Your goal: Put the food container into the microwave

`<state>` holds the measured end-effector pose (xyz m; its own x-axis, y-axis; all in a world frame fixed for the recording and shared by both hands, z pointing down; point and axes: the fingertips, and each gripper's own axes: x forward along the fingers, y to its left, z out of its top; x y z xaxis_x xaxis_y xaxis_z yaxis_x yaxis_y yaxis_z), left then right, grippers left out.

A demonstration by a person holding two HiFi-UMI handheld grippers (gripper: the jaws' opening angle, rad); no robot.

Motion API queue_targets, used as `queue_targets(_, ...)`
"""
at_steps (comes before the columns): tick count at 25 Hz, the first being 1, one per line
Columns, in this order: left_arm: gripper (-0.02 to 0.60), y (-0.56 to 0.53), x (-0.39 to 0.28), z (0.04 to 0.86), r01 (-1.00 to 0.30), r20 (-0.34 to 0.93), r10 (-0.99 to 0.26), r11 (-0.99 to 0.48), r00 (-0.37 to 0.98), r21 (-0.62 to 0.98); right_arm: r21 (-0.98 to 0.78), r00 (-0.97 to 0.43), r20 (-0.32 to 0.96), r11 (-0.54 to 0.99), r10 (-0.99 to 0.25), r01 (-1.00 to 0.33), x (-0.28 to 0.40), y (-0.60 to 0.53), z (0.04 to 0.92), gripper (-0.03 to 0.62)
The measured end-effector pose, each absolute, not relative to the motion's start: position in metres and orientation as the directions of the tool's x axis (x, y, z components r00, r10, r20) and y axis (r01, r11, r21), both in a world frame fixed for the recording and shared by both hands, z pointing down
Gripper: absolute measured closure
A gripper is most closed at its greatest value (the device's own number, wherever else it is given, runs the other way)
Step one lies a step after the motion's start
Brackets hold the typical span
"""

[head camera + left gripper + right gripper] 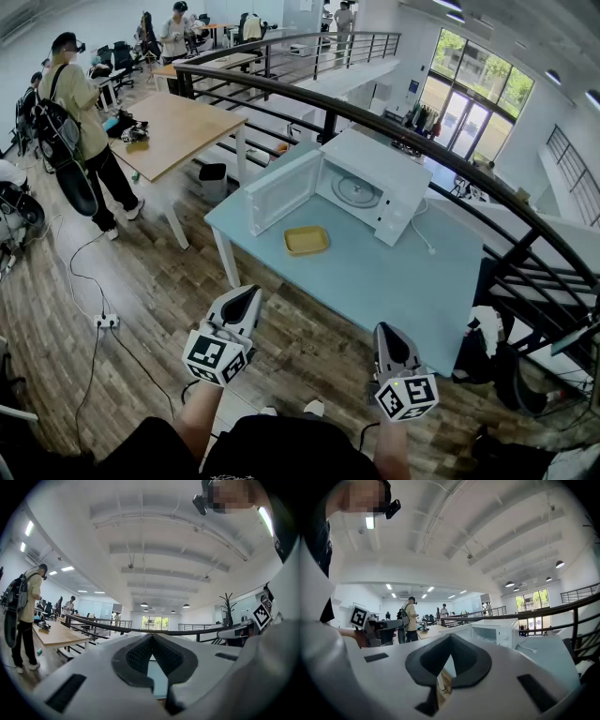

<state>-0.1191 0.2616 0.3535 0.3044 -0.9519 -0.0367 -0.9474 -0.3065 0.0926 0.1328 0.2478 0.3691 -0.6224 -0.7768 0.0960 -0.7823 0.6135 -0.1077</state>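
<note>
The left tool [246,298] and right tool [392,336] are both pinched closed and empty, short of the desk's [394,281] near edge. The yellow food container [307,240] waits toward the far-left corner before the microwave [375,167], whose door [283,190] is open to receive it.

Bench [394,281]: light blue top.
Microwave [375,178]: white, on the far side (door swung open).
Food container [307,240]: yellow, near the open door.
Cable [424,239]: white, beside the microwave.

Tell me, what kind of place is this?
It looks like a big open office on an upper floor: a long wooden desk with a person beside it, a black railing along the edge, and a microwave on a blue table.
</note>
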Motion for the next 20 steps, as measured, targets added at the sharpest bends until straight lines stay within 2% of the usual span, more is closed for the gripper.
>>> queue_targets(12,0.574,0.253,-0.131,0.348,-0.944,-0.043,-0.947,-0.321,0.318,0.072,-0.081,-0.625,0.101,0.620,-0.774,-0.781,0.117,0.239,0.368,0.588)
queue_targets(20,0.574,0.255,-0.144,0.356,-0.941,-0.031,-0.945,-0.328,0.327,0.078,-0.146,-0.620,0.069,0.607,-0.781,-0.781,0.104,0.238,0.365,0.588)
